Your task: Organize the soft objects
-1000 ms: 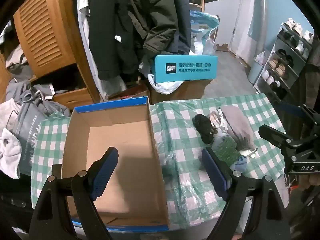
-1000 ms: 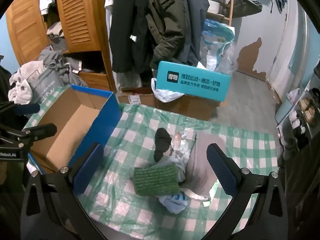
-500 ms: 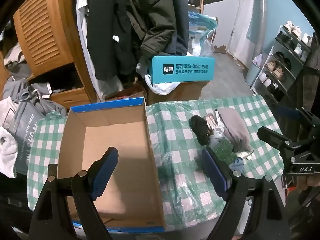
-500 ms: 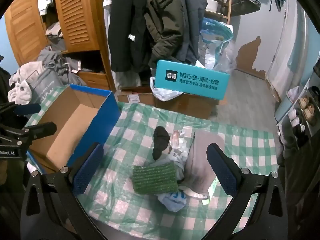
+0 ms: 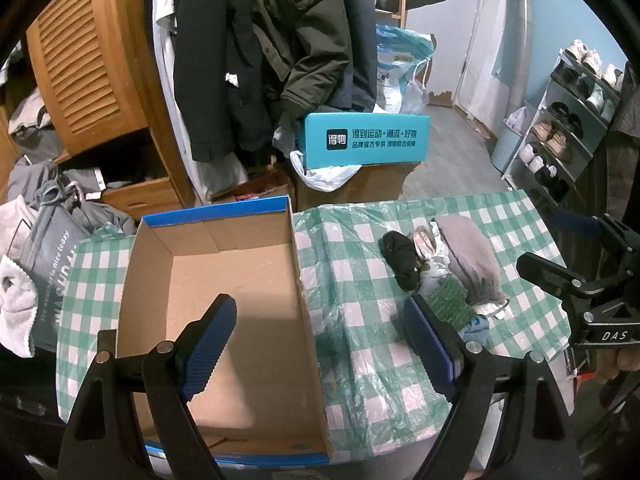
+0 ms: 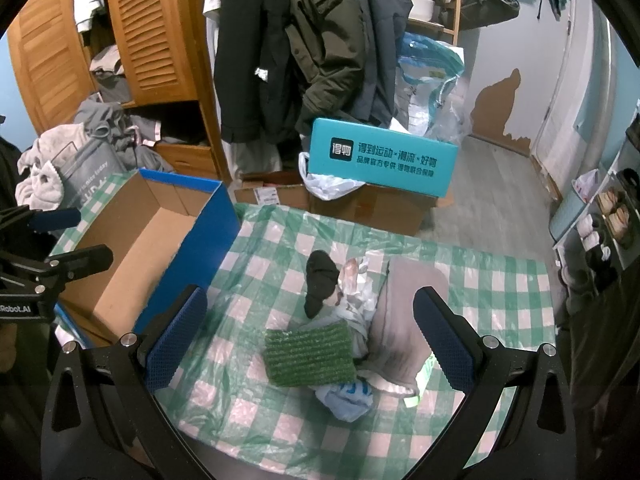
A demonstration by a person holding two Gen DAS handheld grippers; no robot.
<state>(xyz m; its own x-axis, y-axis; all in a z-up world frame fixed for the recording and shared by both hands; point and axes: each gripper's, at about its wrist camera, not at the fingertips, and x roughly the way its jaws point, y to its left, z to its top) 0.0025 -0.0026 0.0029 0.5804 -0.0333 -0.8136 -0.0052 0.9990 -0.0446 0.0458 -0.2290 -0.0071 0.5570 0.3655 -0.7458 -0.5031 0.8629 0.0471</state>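
A pile of soft things lies on the green checked tablecloth [image 6: 280, 412]: a black sock [image 6: 320, 282], a green knitted cloth [image 6: 308, 354], a grey cloth [image 6: 404, 320], a pale patterned piece [image 6: 356, 300] and a light blue item [image 6: 348, 396]. The same pile shows in the left wrist view, with the sock [image 5: 402, 256] and grey cloth [image 5: 472, 256]. An empty blue-sided cardboard box [image 5: 224, 288] stands left of the pile. My left gripper [image 5: 320, 336] hangs open above the box's right wall. My right gripper [image 6: 310, 332] stays open above the green cloth, holding nothing.
A teal printed box [image 6: 380, 158] sits on a brown carton behind the table. Dark coats [image 6: 312, 40] hang beside a wooden louvred wardrobe [image 6: 152, 36]. Heaped clothes [image 6: 80, 148] lie at the left, a shoe rack [image 5: 572, 120] at the right.
Both views have drifted slightly; the left gripper has shifted a little right over the box wall. Both grippers remain open and the pile has not moved.
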